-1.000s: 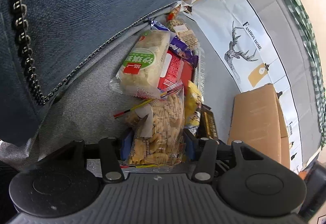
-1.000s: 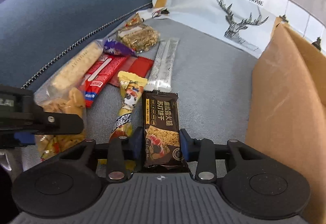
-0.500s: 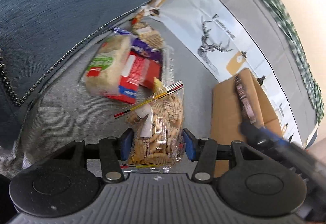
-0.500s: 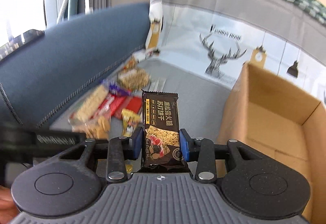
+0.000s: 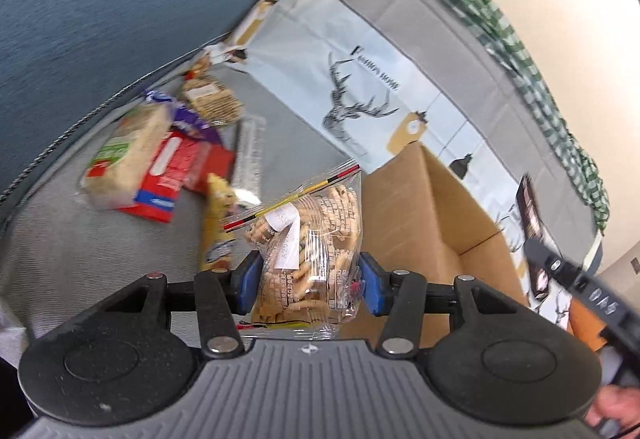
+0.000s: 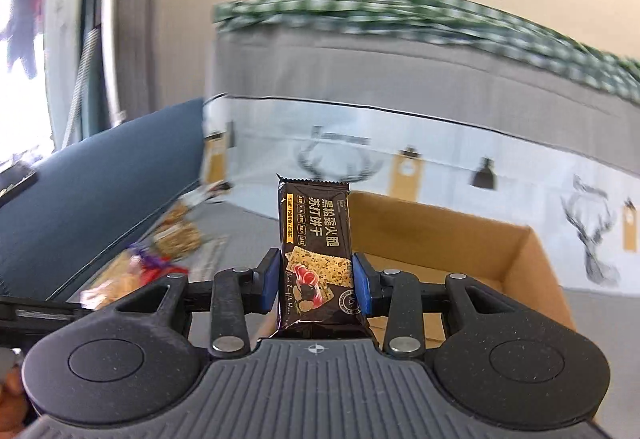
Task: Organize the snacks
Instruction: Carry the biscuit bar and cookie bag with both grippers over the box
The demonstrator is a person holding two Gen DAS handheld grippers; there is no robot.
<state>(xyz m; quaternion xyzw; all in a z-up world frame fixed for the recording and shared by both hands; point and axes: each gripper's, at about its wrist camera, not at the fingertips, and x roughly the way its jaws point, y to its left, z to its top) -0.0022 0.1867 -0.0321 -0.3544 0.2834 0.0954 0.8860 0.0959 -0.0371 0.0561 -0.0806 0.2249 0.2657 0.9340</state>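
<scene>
Our left gripper (image 5: 308, 279) clamps a clear bag of small biscuits (image 5: 310, 251) between its blue pads, the bag standing up ahead of the jaws and off the cushion. Left of and beyond that claw, the rest of the snacks lie on the grey seat: a pale cracker pack (image 5: 128, 155), a red packet (image 5: 176, 171) beside it, and a yellow wrapper (image 5: 216, 223) just left of the bag. Ahead and to the right of the claw sits the open cardboard box (image 5: 420, 223), close by.

Our right gripper (image 6: 315, 281) is closed on a dark soda-cracker bar (image 6: 316, 243), held upright by its lower half. The box (image 6: 440, 239) opens just beyond and to the right of these jaws, and its inside looks bare from what we can see.

We judge that we are in the carrying step, both hands loaded and heading for the box. Next we need each claw over the opening, tipped down enough to clear the near wall, then released in turn so the two grippers do not crowd each other. The loose bag may sag or snag on the rim.
</scene>
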